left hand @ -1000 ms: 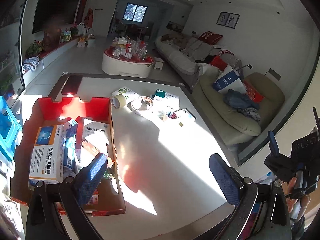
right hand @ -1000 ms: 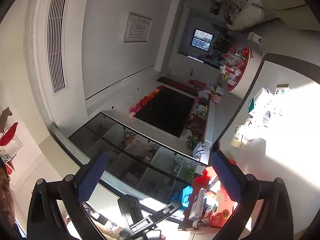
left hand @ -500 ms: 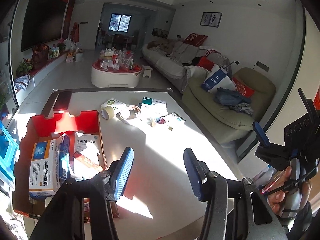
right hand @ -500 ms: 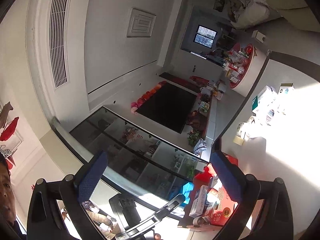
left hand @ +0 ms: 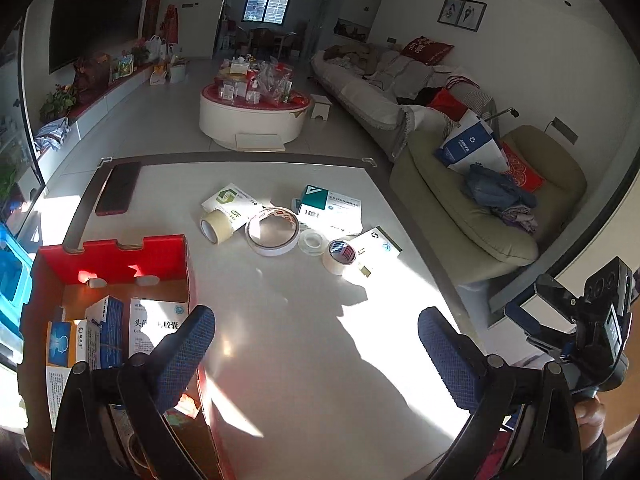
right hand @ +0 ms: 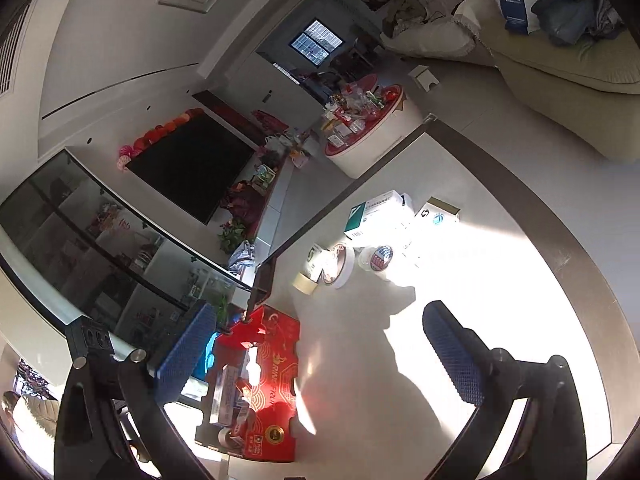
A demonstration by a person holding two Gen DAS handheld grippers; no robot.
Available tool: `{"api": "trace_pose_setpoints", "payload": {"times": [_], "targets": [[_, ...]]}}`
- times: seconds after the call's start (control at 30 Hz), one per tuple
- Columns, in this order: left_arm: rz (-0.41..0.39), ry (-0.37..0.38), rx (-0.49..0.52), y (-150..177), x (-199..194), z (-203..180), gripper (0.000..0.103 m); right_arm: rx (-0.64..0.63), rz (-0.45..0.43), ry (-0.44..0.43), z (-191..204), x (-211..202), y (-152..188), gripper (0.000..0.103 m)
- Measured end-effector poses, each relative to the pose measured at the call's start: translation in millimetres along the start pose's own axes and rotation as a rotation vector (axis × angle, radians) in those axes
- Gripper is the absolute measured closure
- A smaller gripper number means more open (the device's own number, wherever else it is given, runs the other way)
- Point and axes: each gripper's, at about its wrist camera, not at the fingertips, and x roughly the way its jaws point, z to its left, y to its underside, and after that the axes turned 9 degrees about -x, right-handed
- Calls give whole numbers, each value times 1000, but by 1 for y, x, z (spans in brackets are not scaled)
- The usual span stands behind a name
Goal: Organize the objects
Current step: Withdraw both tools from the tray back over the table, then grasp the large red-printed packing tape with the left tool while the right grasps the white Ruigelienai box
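Left gripper (left hand: 316, 344): jaws are opening, nothing held between them. Right gripper (right hand: 320, 344): jaws wide, empty. Tape rolls (left hand: 272, 232) and cartons (left hand: 332, 208) are found ahead on the desk (left hand: 320, 360); red box (left hand: 120, 260) lies left.

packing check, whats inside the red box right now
Upright medicine boxes stand in the red box. The left claw covers its near end, so anything there is hidden.

This is a home living room: a long sofa (left hand: 368, 76) with cushions runs along the wall, a wall-mounted television (left hand: 96, 12) faces it, a round coffee table (left hand: 254, 118) crowded with bits sits between, and framed pictures (left hand: 462, 14) hang above.
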Motion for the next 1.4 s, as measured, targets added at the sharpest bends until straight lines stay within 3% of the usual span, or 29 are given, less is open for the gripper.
{"api": "trace_pose_setpoints", "payload": {"times": [0.17,0.27,0.4,0.57,0.67,0.97,1.27,1.4], "targets": [[164,-38,-155,-23,91,0,0,-161,105,223,-11,54,-18,0],[219,-93,-178,-28,141,-2,0,-271,177,327,-20,89,-22,0],[260,-162,-212,-33,192,1,0,-417,273,388,-38,137,-23,0],[255,-223,-230,-47,228,8,0,-592,403,363,-56,186,-20,0],[222,-241,-263,-56,235,18,0,-626,459,322,-69,207,-22,0],[254,-264,-229,-63,258,26,0,-595,446,261,-81,234,-46,0],[289,-291,-204,-67,281,28,0,-663,529,261,-75,261,-44,0],[278,-307,-148,-68,267,24,0,-716,554,269,-70,269,-37,0]]}}
